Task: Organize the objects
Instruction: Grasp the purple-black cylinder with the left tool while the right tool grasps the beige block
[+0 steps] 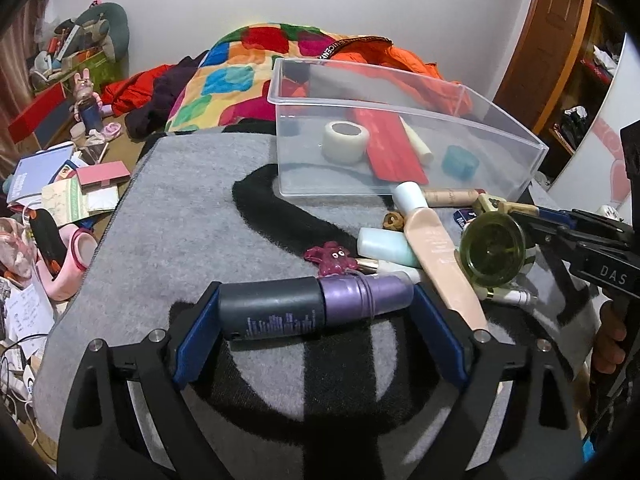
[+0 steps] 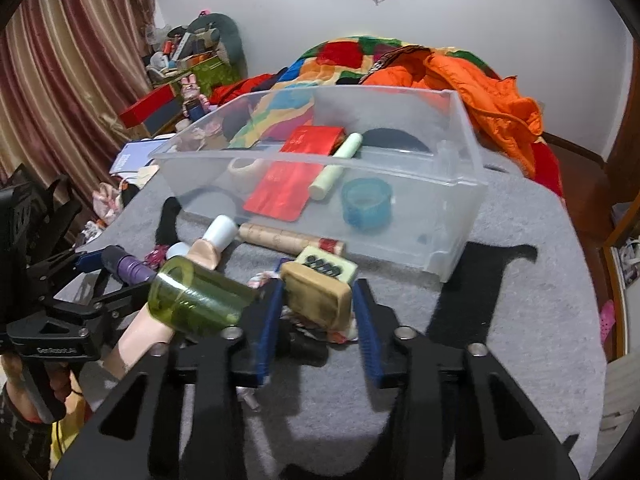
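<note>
While the left gripper (image 1: pixel 316 312) spans a grey-and-purple cylindrical bottle (image 1: pixel 312 307) end to end, only the right view shows the right gripper (image 2: pixel 316 304) fingers narrowed around a tan rectangular pad (image 2: pixel 316 300); at twelve o'clock, the clear plastic bin (image 2: pixel 460 216).

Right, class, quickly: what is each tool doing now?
Left tool: closed end to end on the purple-and-grey tube.
Right tool: closed on the tan padded block.
</note>
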A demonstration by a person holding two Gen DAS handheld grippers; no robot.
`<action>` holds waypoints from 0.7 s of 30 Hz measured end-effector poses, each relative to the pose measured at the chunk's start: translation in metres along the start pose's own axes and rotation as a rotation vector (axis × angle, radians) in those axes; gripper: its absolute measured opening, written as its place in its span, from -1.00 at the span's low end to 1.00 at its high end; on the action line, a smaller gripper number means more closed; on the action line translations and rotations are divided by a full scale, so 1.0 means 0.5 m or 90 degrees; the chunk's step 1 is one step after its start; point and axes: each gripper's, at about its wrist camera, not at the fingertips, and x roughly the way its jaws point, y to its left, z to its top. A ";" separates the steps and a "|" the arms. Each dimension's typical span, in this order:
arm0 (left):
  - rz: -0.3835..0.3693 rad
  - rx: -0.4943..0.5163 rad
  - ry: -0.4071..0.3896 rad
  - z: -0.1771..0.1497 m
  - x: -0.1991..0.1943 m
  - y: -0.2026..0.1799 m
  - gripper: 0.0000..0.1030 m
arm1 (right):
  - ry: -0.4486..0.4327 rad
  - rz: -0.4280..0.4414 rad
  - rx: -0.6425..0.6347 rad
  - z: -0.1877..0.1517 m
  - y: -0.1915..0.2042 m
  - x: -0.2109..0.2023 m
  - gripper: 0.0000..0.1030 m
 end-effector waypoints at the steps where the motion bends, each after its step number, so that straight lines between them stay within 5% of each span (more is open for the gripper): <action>1: 0.000 -0.001 -0.002 -0.001 -0.003 0.001 0.77 | -0.002 -0.004 -0.002 -0.001 0.002 -0.001 -0.44; 12: -0.007 -0.004 -0.050 0.017 -0.063 0.000 0.77 | -0.038 0.007 0.012 0.003 -0.001 -0.042 -0.80; 21: -0.020 0.012 -0.089 0.056 -0.098 -0.024 0.77 | -0.072 0.025 0.020 0.014 -0.005 -0.082 -0.81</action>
